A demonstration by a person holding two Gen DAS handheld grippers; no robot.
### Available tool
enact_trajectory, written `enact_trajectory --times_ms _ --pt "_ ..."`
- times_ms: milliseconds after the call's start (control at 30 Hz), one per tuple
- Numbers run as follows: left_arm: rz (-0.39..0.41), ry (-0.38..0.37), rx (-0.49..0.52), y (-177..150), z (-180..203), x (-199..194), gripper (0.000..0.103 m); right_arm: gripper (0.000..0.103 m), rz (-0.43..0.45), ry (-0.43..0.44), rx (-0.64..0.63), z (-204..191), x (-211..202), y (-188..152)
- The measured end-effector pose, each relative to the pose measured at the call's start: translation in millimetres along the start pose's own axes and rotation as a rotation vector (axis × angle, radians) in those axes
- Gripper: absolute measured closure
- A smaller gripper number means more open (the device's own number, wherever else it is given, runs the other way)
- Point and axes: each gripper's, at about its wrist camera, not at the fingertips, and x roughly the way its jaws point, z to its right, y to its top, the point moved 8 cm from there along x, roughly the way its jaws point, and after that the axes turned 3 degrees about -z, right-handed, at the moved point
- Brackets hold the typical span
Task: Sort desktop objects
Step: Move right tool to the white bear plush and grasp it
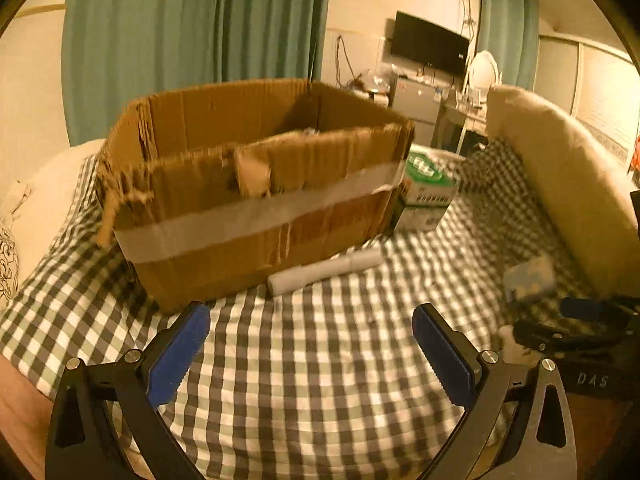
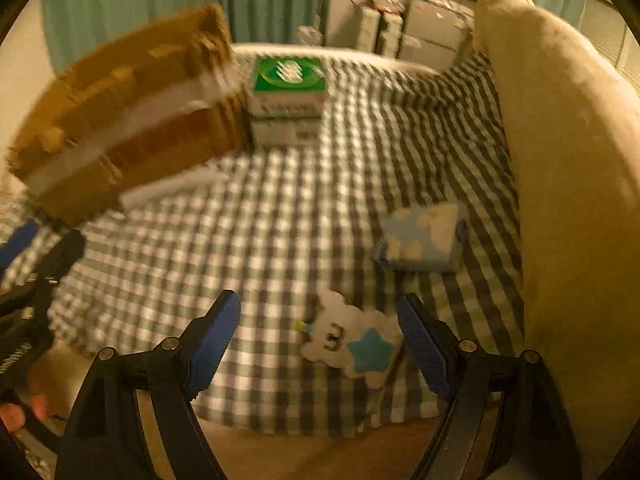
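Observation:
An open cardboard box (image 1: 256, 184) with a white tape band stands on the checked cloth (image 1: 320, 360); it also shows in the right wrist view (image 2: 128, 120). A white roll (image 1: 324, 270) lies against its front. A green-and-white carton (image 1: 426, 192) stands beside its right end. A blue cloud-print pack (image 2: 424, 240) lies to the right. A white cloud-shaped item with a blue star (image 2: 352, 344) lies between my right gripper's fingers. My left gripper (image 1: 312, 328) is open and empty, short of the roll. My right gripper (image 2: 320, 316) is open.
A long beige bolster (image 2: 568, 160) runs along the right edge of the cloth. Teal curtains (image 1: 192, 32), a dark screen (image 1: 428, 44) and cluttered furniture stand behind. The cloth's front edge (image 2: 320, 428) is close to my right gripper.

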Motion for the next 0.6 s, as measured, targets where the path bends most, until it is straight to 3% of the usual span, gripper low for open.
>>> enact_trajectory --times_ms 233,400,433,500,600 --pt "-0.075 -0.028 -0.078 -11.2 -13.6 20.6 0.000 0.021 -0.136 -0.008 0.078 14.3 30.6 -12.6" --pt "-0.071 -0.044 -0.112 -10.9 -18.6 20.0 0.000 0.019 -0.184 -0.056 0.046 9.3 45.7 -15.1" --pt "-0.069 -0.044 -0.109 -10.7 -18.2 19.7 0.000 0.022 -0.189 -0.065 0.036 8.1 47.9 -15.8" --pt "-0.066 -0.040 -0.100 -11.1 -17.1 19.6 0.000 0.041 -0.189 -0.080 0.030 8.1 51.1 -15.5" --pt "-0.073 -0.039 -0.090 -12.8 -15.2 21.2 0.000 0.042 -0.172 -0.047 0.048 9.2 47.5 -14.4"
